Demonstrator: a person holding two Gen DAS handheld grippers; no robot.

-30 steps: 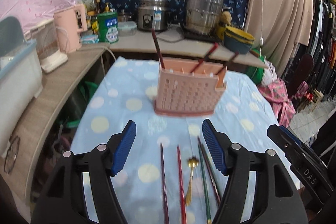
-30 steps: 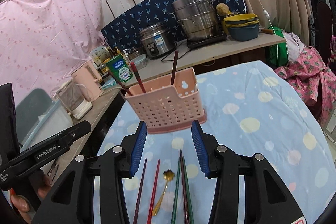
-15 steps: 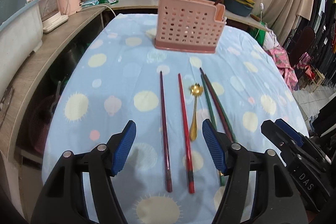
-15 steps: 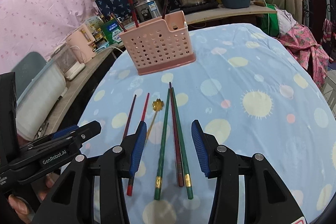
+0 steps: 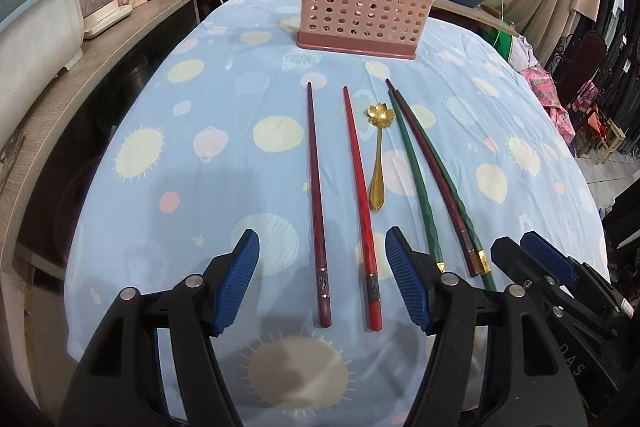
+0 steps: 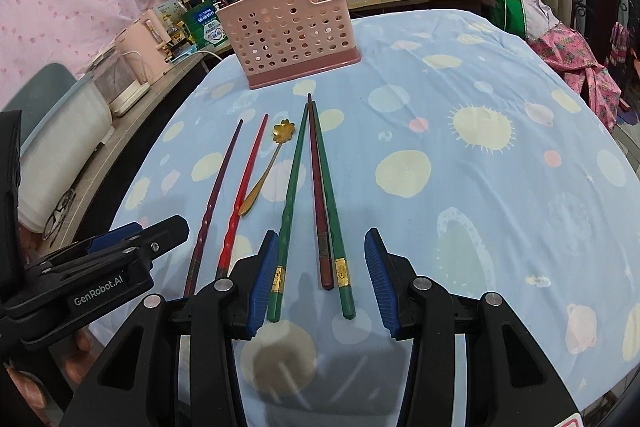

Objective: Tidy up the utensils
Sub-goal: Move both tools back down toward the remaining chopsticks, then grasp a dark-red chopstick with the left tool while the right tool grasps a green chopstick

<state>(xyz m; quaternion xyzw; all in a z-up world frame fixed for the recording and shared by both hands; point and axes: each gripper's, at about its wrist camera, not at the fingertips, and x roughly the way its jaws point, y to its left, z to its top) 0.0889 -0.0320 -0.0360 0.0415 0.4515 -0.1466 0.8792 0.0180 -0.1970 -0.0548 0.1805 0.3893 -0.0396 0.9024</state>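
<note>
While both grippers hang low over the near edge of the table [image 5: 192, 155], neither holds anything. Left gripper [image 5: 322, 285]: jaws apart, empty; the near ends of the maroon chopstick [image 5: 316, 195] and the red chopstick [image 5: 358, 187] lie on the cloth in the gap between its pads, untouched. Right gripper [image 6: 320, 277]: jaws apart, empty; the near ends of a dark red chopstick [image 6: 318, 195] and a green chopstick [image 6: 332, 203] lie between its pads, and a second green chopstick [image 6: 290, 195] runs just beside its left pad. Gold spoon [image 5: 379, 155] with flower-shaped bowl lies between the red chopstick and the green ones, bowl pointing far. Pink perforated holder [image 5: 362, 15] stands upright at the far side of the table, several chopsticks already leaning in it. All loose utensils lie roughly parallel, pointing toward the holder.
</note>
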